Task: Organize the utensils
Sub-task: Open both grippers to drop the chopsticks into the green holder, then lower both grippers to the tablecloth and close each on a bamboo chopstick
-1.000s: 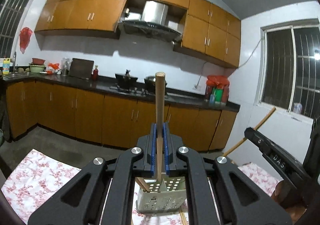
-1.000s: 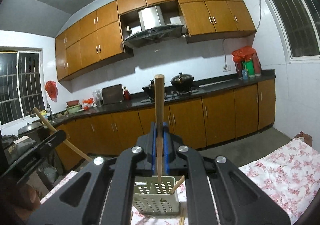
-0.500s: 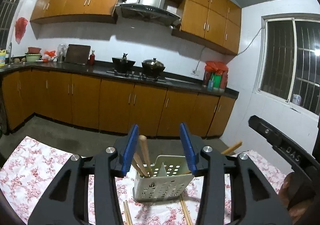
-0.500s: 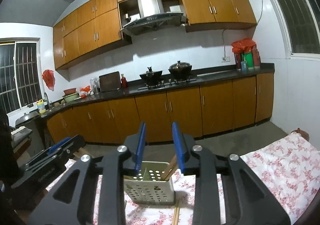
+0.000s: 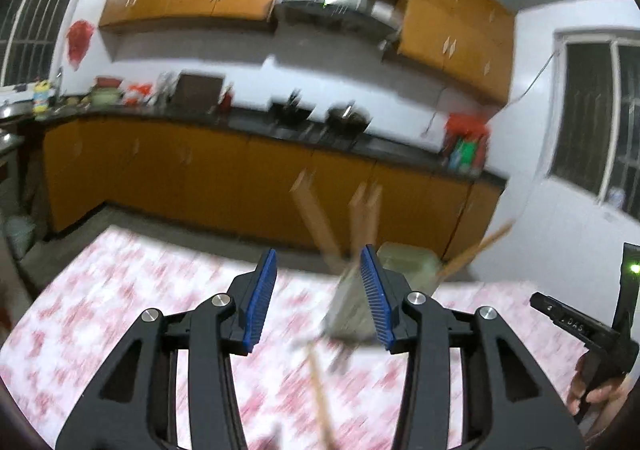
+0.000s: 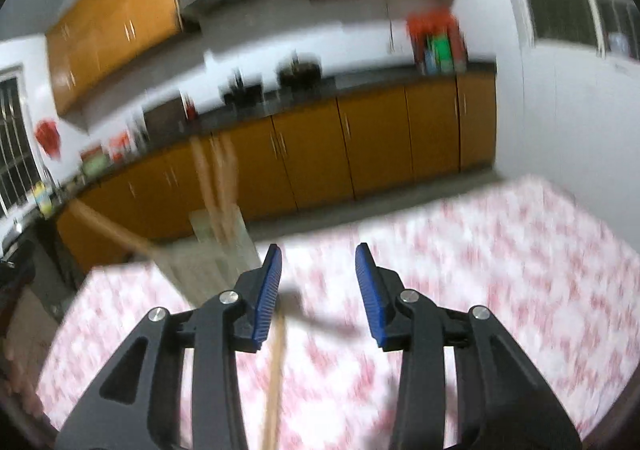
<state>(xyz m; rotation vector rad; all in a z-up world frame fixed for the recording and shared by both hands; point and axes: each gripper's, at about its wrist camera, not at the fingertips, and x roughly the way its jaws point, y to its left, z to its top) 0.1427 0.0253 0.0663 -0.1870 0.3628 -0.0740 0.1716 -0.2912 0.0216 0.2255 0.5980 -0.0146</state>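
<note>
**A:** Chopsticks, one in each set of tongs a second ago, gripped upright above the utensil basket [image 5: 352, 314]. Now neither is held. The left tongs [image 5: 318, 290] stand released with nothing between the blue pads, and the right tongs [image 6: 318, 284] are opening, also with nothing between them.

**B:** So where do the sticks end up?

**A:** In the basket, as far as the blur allows. From the left wrist view several wooden chopsticks [image 5: 316, 218] lean out of its top, with one more angled off to the right. The right wrist view shows the same pale basket [image 6: 208, 258] at the left of its picture, sticks rising from it.

**B:** And both hands are lower than before?

**A:** Yes. A second ago each camera looked across at the cupboards; now both look down onto the flowered tabletop [image 5: 120, 298], and the whole scene smears with motion.

**B:** Is the job finished, then?

**A:** I judge not. A loose chopstick [image 5: 318, 390] lies on the cloth just in front of the basket, under the left tongs, and another loose stick [image 6: 274, 378] lies below the right tongs' left pad. These look like the next pieces to collect.

**B:** Any worry?

**A:** The basket looks light; I would guess a careless knock while reaching low could tip it
</note>
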